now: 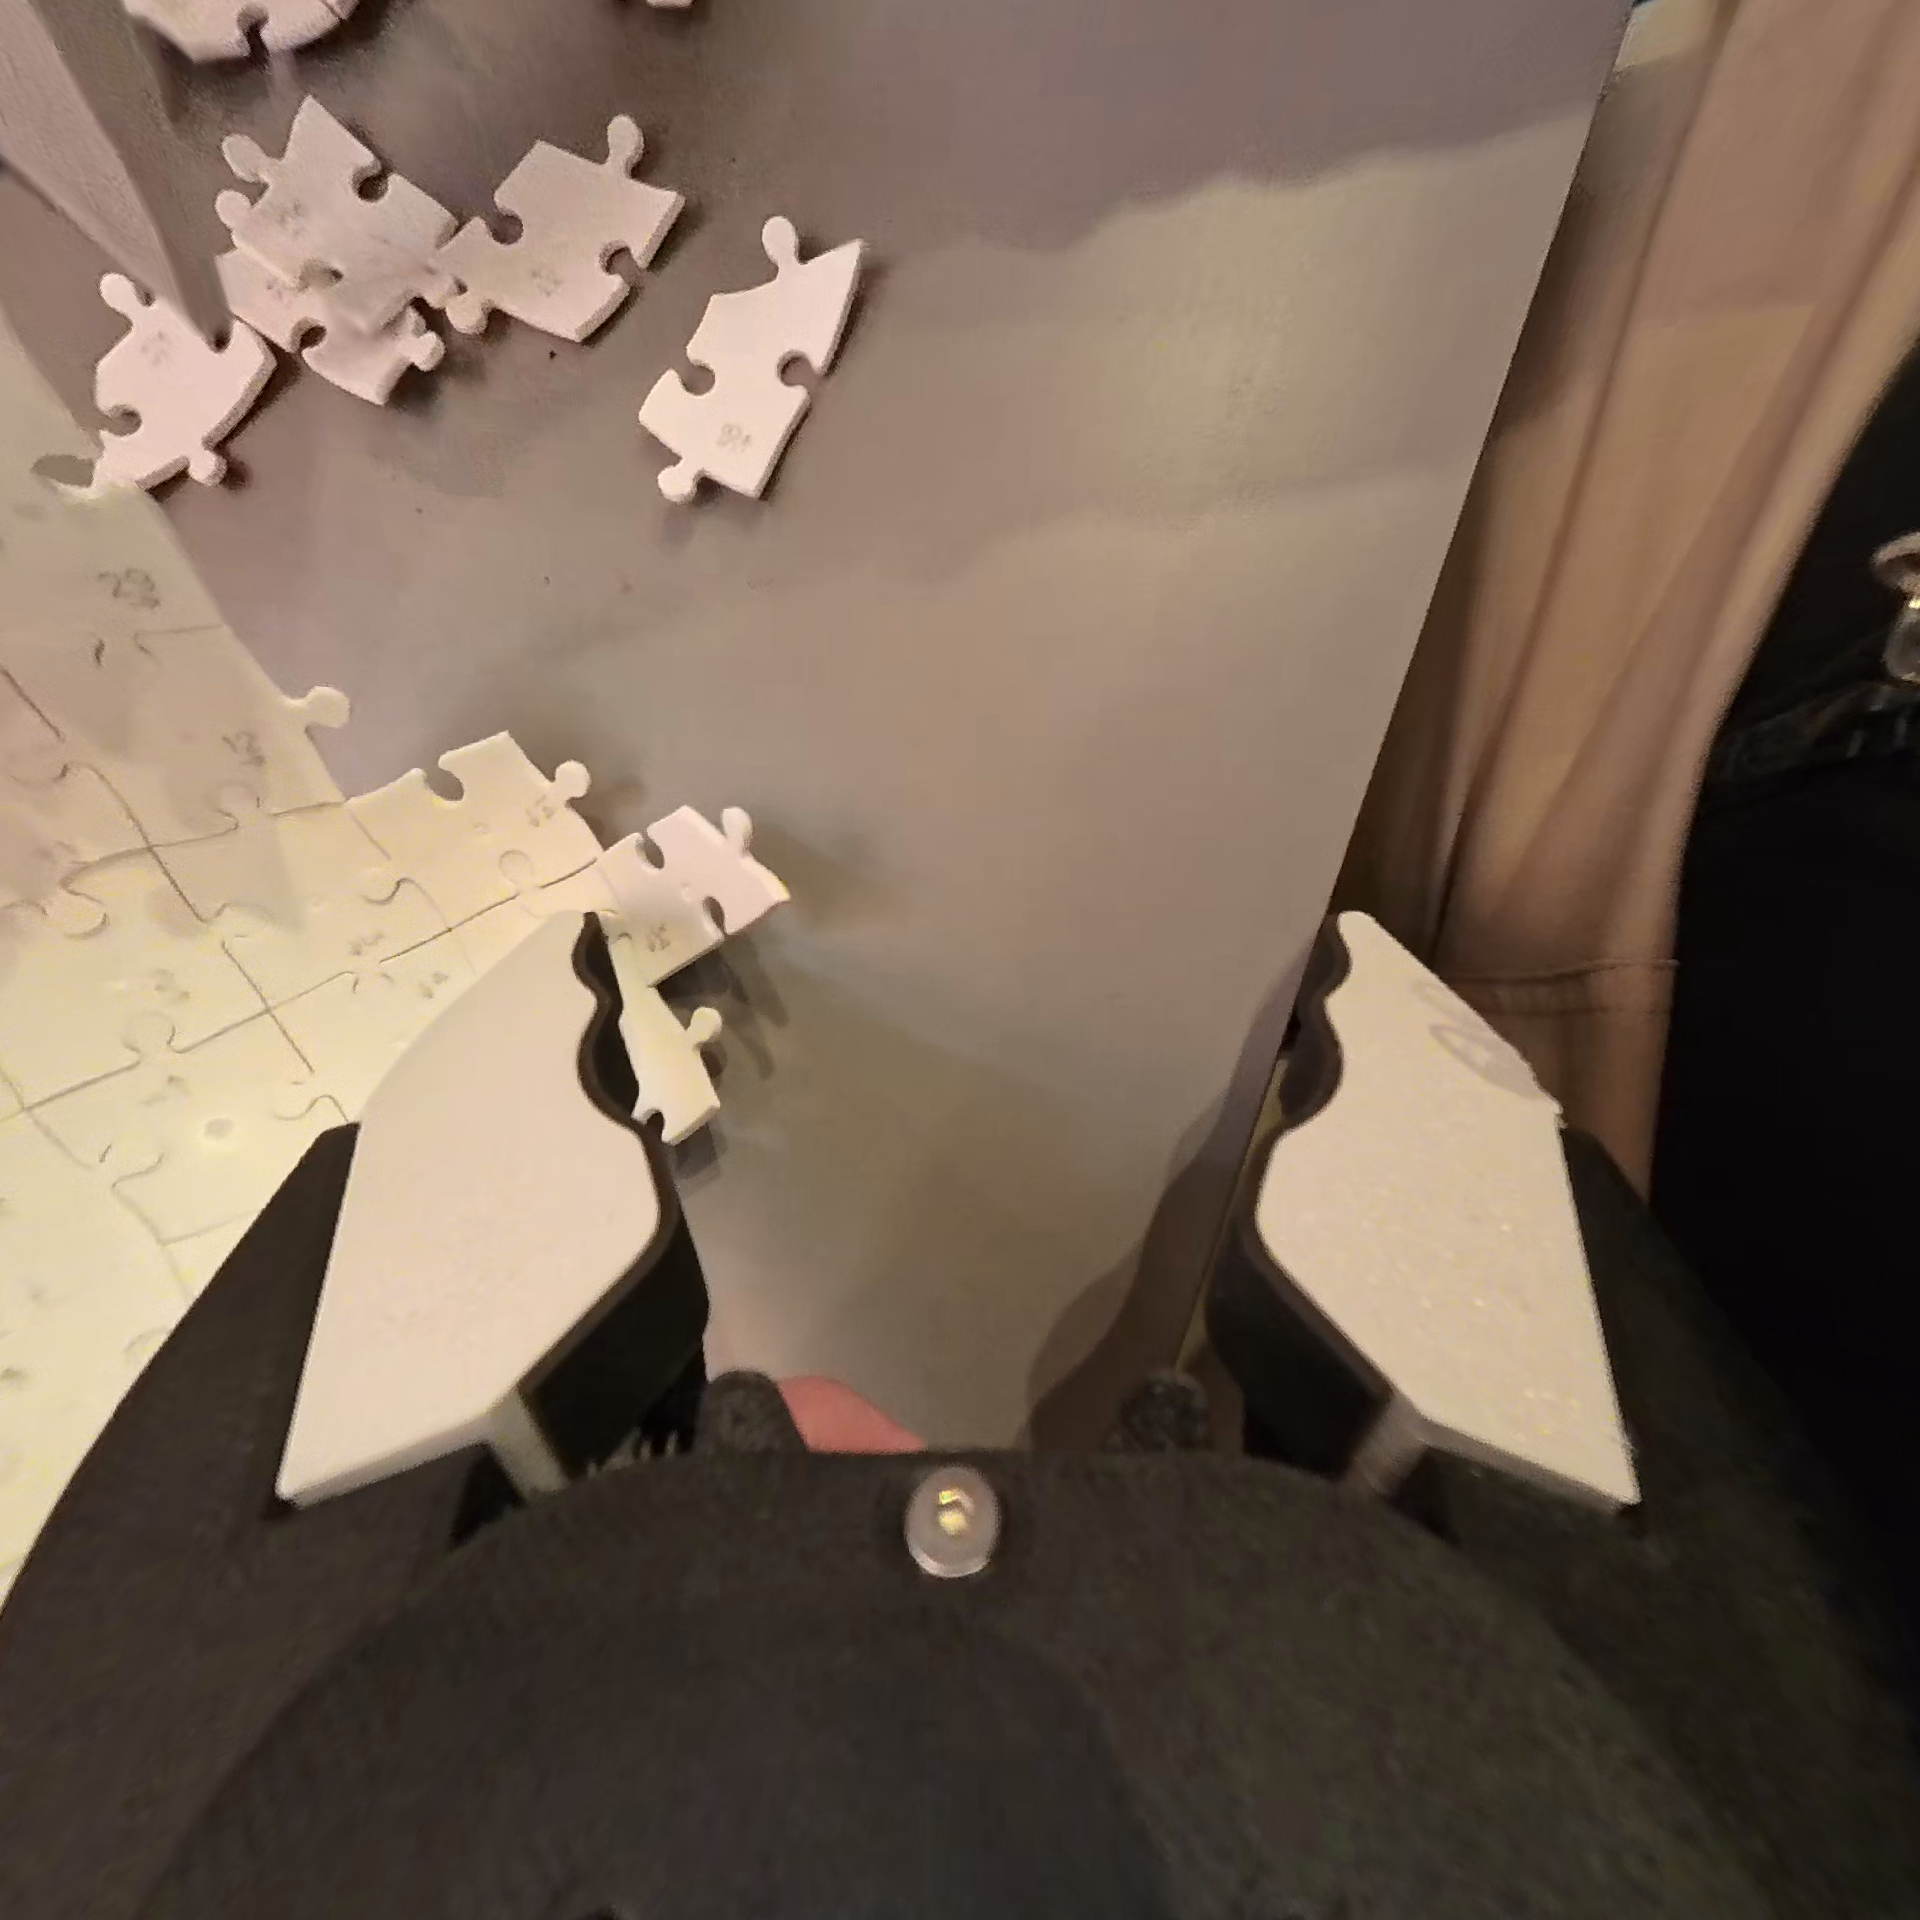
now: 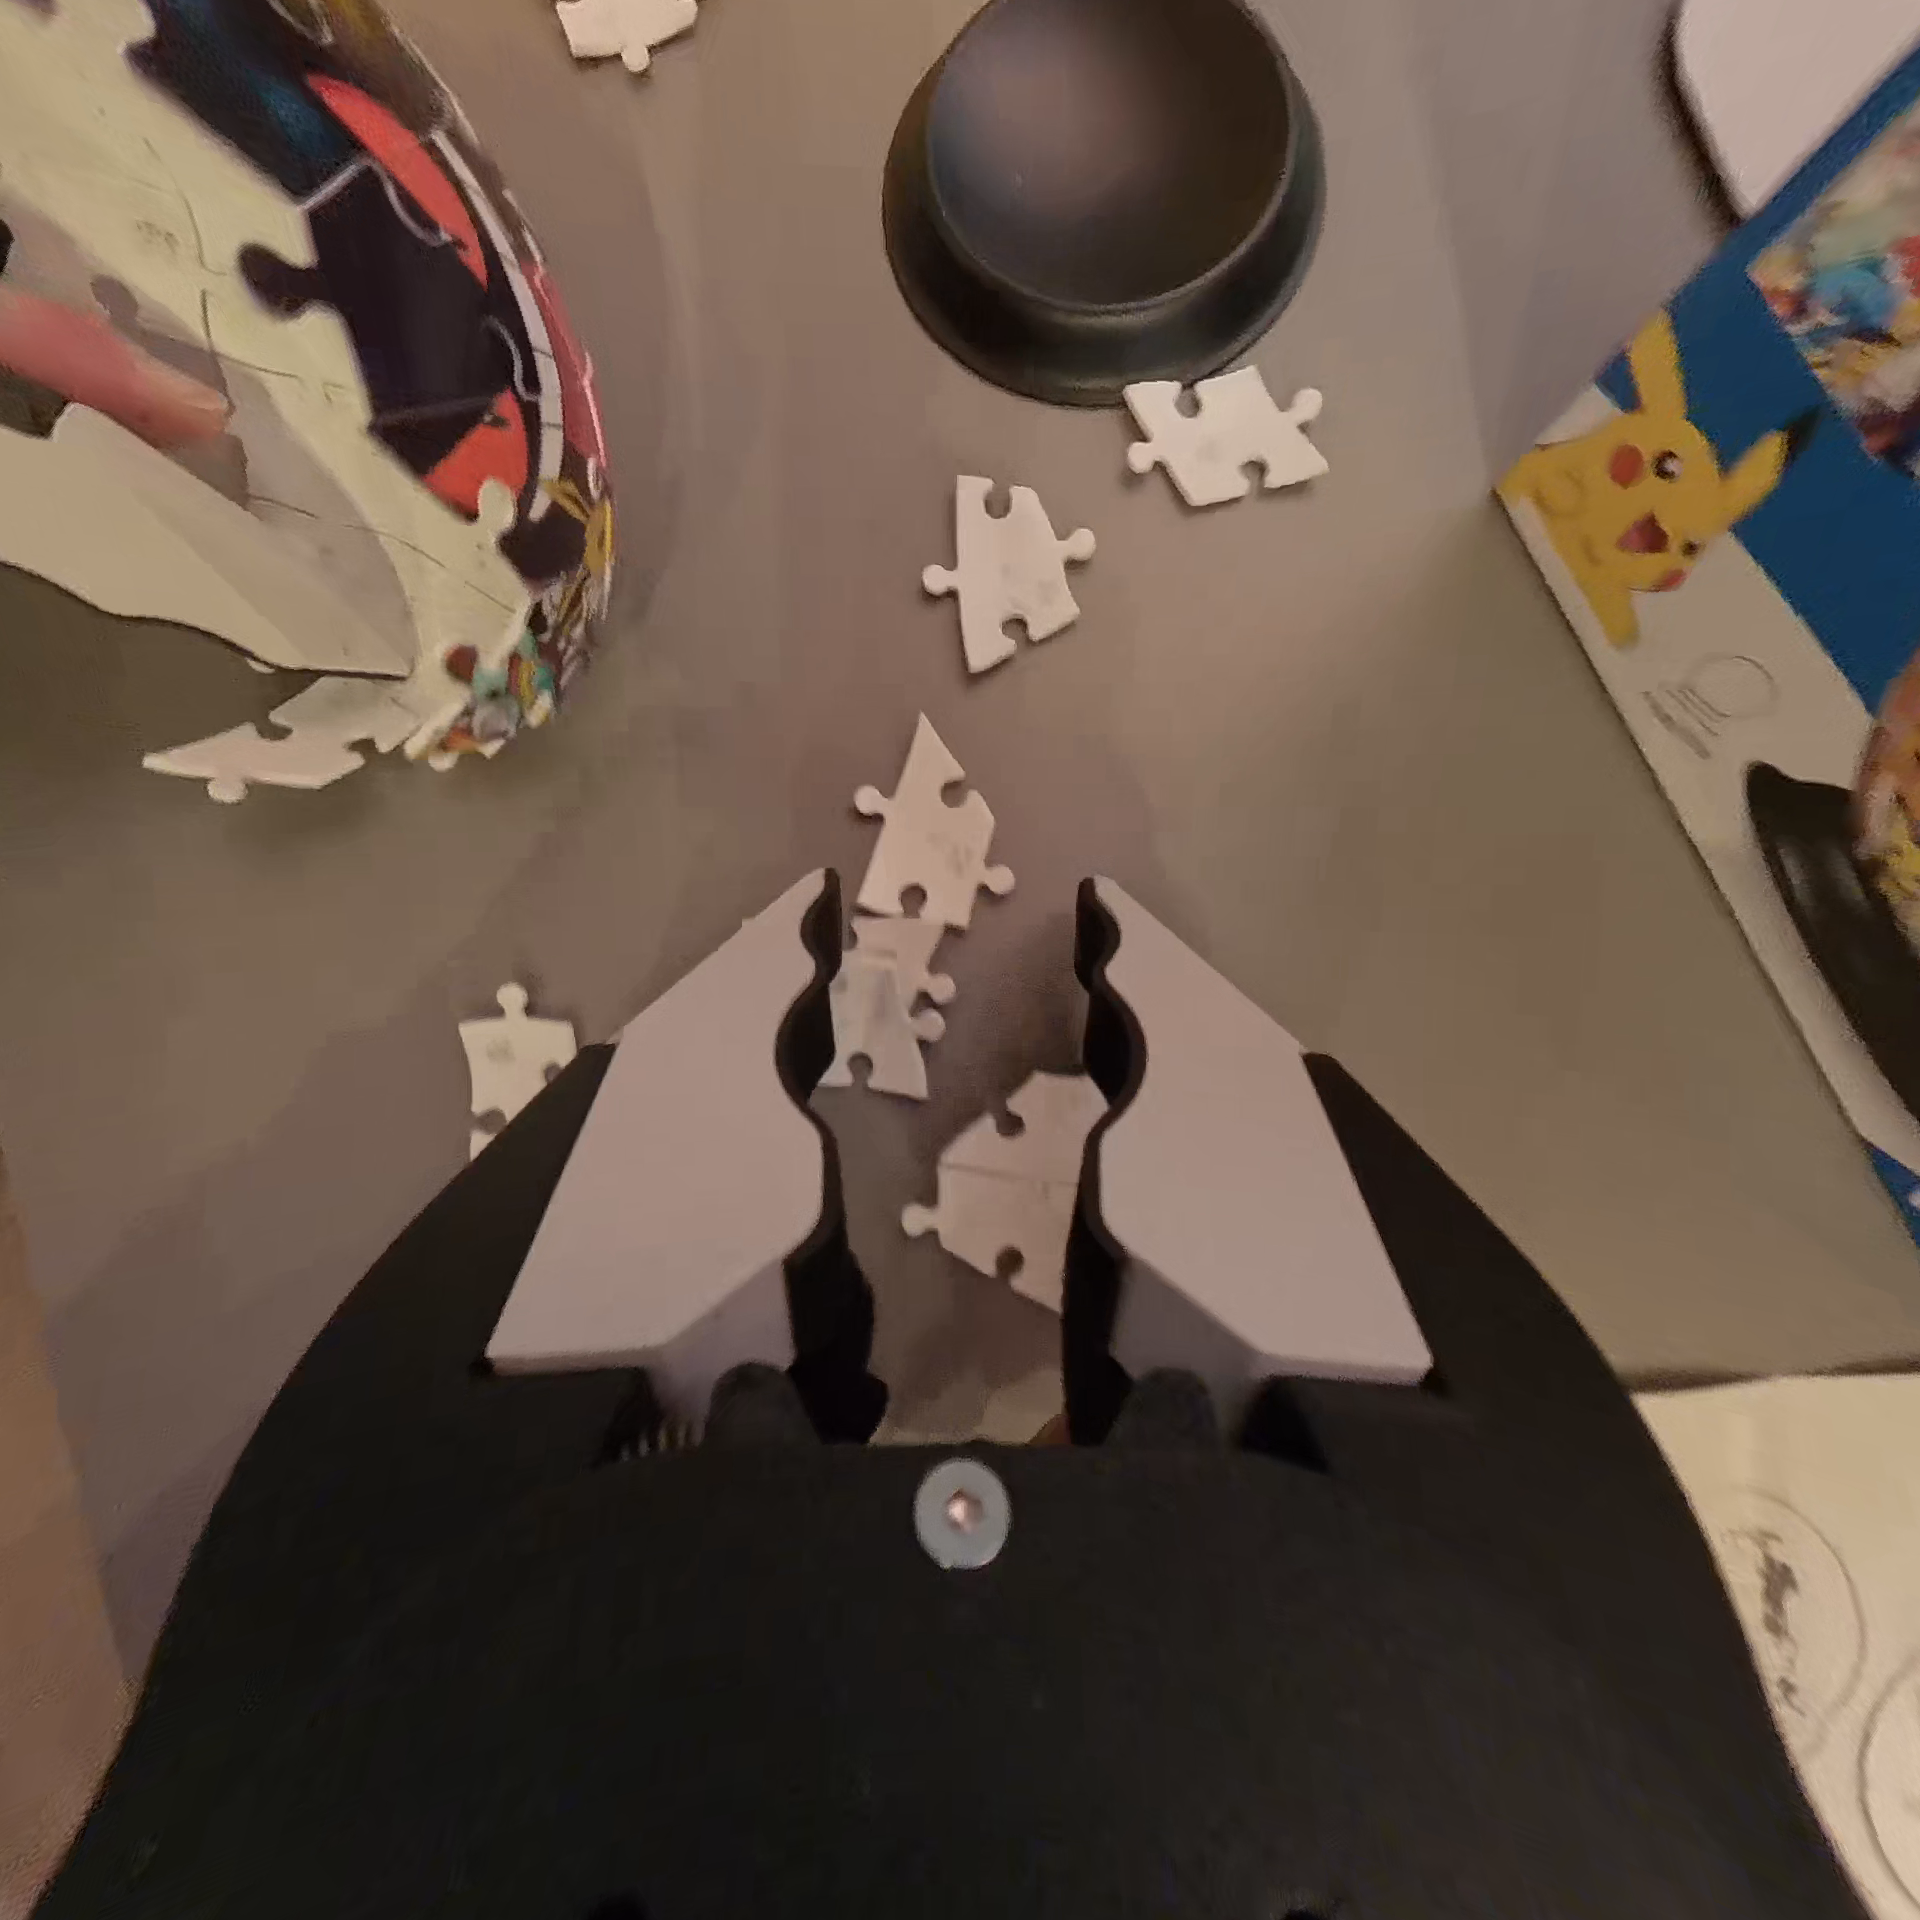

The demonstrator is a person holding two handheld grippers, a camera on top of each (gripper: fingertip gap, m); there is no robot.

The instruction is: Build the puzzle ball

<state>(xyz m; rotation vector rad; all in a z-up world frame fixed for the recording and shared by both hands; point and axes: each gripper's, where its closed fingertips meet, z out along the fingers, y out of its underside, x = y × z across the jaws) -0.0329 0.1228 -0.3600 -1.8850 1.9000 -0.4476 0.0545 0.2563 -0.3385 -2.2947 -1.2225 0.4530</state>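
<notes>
Left gripper (image 1: 956, 997): jaws wide open, empty; the half-built puzzle ball (image 1: 156, 935), white inside showing, sits by its left finger. Loose pieces (image 1: 753, 358) lie farther out on the grey surface (image 1: 1039, 623).

Right gripper (image 2: 954, 935): jaws partly open, holding nothing, hovering over loose white pieces (image 2: 930, 831). Ball shell (image 2: 343, 416) is at upper left, printed side partly visible. Black round stand (image 2: 1101, 197) ahead, another piece (image 2: 1226, 436) just beside it. Puzzle box (image 2: 1714, 520) at right edge.

Home setting, grey table (image 2: 1351, 831), beige curtain (image 1: 1662, 520), cartoon puzzle box (image 2: 1714, 499)
</notes>
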